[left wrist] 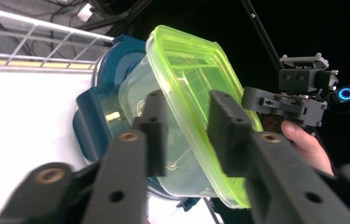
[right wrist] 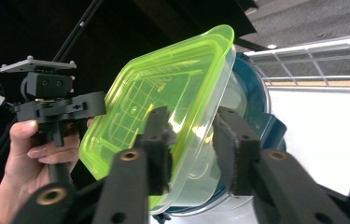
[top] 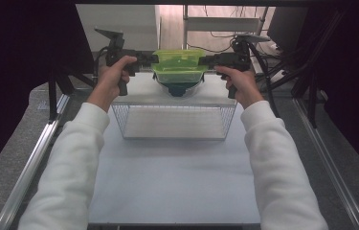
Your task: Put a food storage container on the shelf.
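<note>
Up high, tub stacked on bowl beyond basket, long axis running left gripper to right gripper, both equally near; along the left gripper, rim between slack jaws, apparently unpinched; along the right, same again, tub dead ahead.

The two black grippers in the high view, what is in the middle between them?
Between the left gripper and the right gripper sits a clear plastic box with a lime-green lid, stacked on a dark blue-lidded container, seen in the high view.
</note>
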Tool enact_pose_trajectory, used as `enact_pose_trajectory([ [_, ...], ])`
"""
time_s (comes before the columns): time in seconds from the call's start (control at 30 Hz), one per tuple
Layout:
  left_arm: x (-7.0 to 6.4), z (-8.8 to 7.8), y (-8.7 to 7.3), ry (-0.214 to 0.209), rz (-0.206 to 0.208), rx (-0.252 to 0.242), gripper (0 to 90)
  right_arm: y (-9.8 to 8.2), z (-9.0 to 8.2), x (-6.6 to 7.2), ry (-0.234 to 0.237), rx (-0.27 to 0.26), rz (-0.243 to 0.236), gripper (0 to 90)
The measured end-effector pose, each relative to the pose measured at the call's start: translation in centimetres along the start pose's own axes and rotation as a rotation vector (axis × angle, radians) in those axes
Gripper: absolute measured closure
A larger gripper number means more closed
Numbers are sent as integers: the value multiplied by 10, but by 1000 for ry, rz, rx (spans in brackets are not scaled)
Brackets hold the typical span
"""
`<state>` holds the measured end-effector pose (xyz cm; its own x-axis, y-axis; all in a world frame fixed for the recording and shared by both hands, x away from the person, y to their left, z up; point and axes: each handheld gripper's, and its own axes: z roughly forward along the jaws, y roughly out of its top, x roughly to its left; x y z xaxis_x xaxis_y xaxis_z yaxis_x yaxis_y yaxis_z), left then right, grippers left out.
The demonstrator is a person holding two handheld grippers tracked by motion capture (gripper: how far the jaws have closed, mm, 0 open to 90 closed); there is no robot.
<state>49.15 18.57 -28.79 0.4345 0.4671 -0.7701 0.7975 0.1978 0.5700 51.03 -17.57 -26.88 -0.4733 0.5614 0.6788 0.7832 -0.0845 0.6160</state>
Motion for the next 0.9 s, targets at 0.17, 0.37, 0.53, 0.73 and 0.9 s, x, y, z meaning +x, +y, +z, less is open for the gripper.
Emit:
enact_pose_trajectory([
  [0.17,-5,0,-1,41,71,-56,429,-3,-4,3,-5,-30,-44,441],
  [0.37,-14,-11,-6,83,148,-91,278,-5,-21,8,-26,-60,-111,330],
  [0.53,-26,-22,-17,140,239,-94,230,-16,-36,16,-62,-56,-214,318],
  [0.73,-37,-47,-46,161,352,-108,211,-40,-55,25,-99,-30,-372,293],
  [0.9,-39,-59,-89,193,410,-94,206,-81,-75,21,-83,-15,-488,277],
])
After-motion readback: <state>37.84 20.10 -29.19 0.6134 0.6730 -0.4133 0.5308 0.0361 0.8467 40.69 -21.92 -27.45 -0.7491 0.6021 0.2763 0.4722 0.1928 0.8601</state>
